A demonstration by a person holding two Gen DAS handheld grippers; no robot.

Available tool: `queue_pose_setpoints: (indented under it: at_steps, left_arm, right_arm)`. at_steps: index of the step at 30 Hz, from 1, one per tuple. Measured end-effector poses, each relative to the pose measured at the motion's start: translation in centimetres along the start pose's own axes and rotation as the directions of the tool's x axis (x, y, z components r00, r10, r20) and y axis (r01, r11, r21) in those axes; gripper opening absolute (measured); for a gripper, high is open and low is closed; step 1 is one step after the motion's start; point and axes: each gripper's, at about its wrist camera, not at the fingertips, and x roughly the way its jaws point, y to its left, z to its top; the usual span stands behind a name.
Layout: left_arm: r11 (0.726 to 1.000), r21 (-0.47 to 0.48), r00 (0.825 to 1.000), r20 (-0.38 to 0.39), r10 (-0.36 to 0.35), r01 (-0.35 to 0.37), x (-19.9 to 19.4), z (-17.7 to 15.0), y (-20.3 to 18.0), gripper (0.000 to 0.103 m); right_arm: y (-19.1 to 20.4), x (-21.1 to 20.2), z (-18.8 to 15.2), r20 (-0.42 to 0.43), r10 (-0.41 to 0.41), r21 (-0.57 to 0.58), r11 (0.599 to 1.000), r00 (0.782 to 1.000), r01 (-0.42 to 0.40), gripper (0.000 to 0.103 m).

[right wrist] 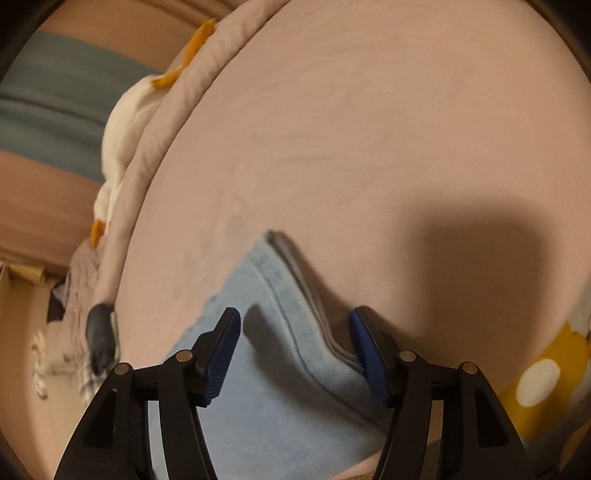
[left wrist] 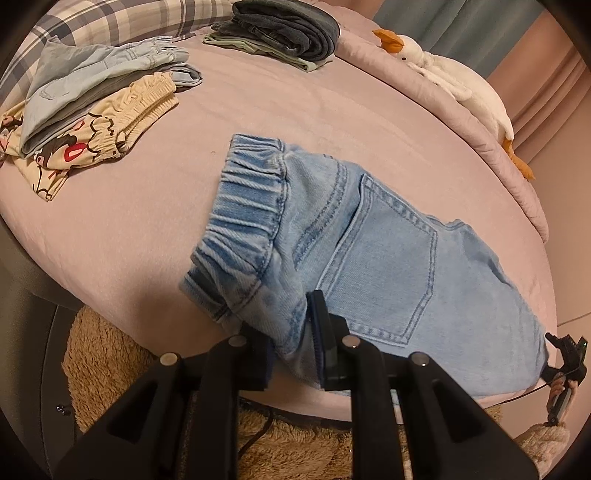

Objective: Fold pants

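Observation:
Light blue denim pants lie folded on the pink bed, elastic waistband to the left, back pocket facing up. My left gripper is shut on the pants' near edge just below the waistband, fabric pinched between its pads. In the right wrist view the other end of the pants lies at the bed's edge. My right gripper is open, its blue pads straddling the folded edge without pinching it. The right gripper also shows small in the left wrist view.
A pile of folded clothes sits at the bed's far left, another dark stack at the back. A white goose plush lies along the right quilt edge. A brown fuzzy rug lies below the bed.

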Motion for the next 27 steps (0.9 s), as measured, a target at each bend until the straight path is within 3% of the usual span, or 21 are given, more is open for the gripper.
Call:
queue_pose_setpoints:
  at_steps: [1, 2, 4, 6, 7, 8, 10, 11, 12, 14, 19, 21, 22, 27]
  left_arm:
    - [1.000, 0.002, 1.000, -0.001, 0.003, -0.003, 0.0, 0.0, 0.0, 0.017]
    - [1.000, 0.003, 1.000, -0.001, 0.006, -0.006, 0.0, 0.0, -0.1, 0.017]
    - [1.000, 0.010, 1.000, -0.001, 0.012, -0.012, -0.1, 0.0, -0.2, 0.017]
    - [1.000, 0.011, 1.000, -0.001, 0.013, -0.013, -0.2, 0.1, -0.2, 0.017]
    - [1.000, 0.011, 1.000, -0.001, 0.013, -0.013, -0.2, 0.1, -0.2, 0.017]
    - [1.000, 0.012, 1.000, -0.001, 0.013, -0.013, -0.2, 0.0, -0.2, 0.017]
    - [1.000, 0.017, 1.000, 0.000, 0.018, -0.018, -0.2, 0.0, -0.3, 0.017]
    - [1.000, 0.021, 1.000, 0.001, 0.022, -0.022, -0.2, -0.1, -0.3, 0.017]
    - [0.999, 0.022, 1.000, 0.003, 0.024, -0.024, -0.2, -0.1, -0.4, 0.017]
    - [0.999, 0.022, 1.000, 0.003, 0.025, -0.025, -0.2, -0.1, -0.3, 0.017]
    - [1.000, 0.017, 1.000, -0.002, 0.011, -0.011, -0.1, -0.1, -0.2, 0.017]
    - [1.000, 0.014, 1.000, -0.001, 0.006, -0.006, -0.1, -0.1, -0.2, 0.017]
    - [1.000, 0.012, 1.000, 0.000, 0.004, -0.004, -0.1, -0.1, -0.2, 0.017]
    - [1.000, 0.001, 1.000, -0.002, -0.018, 0.018, -0.1, -0.1, 0.1, 0.017]
  right_arm:
    - [0.5, 0.1, 0.1, -0.007, 0.005, -0.017, 1.000, 1.000, -0.005, 0.044]
    - [1.5, 0.2, 0.1, -0.008, 0.013, -0.041, 0.999, 1.000, -0.013, 0.021]
    - [2.6, -0.5, 0.1, 0.026, -0.017, -0.066, 0.998, 1.000, 0.019, 0.019]
    - [4.1, -2.0, 0.0, 0.146, -0.129, -0.123, 0.981, 0.981, 0.148, 0.017]
    - [4.6, -3.1, -0.2, 0.212, -0.146, -0.148, 0.972, 0.966, 0.180, 0.015]
    - [5.3, -4.0, -0.5, 0.270, -0.146, -0.169, 0.966, 0.952, 0.196, 0.007]
    - [6.2, -5.7, -0.6, 0.368, -0.208, -0.154, 0.948, 0.906, 0.280, 0.007]
    - [6.1, -6.1, -0.4, 0.388, -0.259, -0.132, 0.934, 0.884, 0.331, 0.007]
    - [5.9, -6.1, -0.2, 0.385, -0.289, -0.121, 0.926, 0.877, 0.358, 0.007]
    - [4.9, -5.9, 0.1, 0.348, -0.309, -0.101, 0.926, 0.885, 0.363, 0.007]
    - [1.3, -6.2, -0.6, 0.277, -0.259, -0.013, 0.962, 0.925, 0.273, 0.012]
    - [0.2, -6.0, -1.1, 0.243, -0.263, 0.035, 0.964, 0.934, 0.263, 0.042]
    - [-0.7, -6.1, -1.7, 0.232, -0.265, 0.051, 0.964, 0.936, 0.260, 0.050]
    - [-2.8, -5.8, -4.4, 0.175, -0.244, 0.105, 0.968, 0.954, 0.228, 0.053]
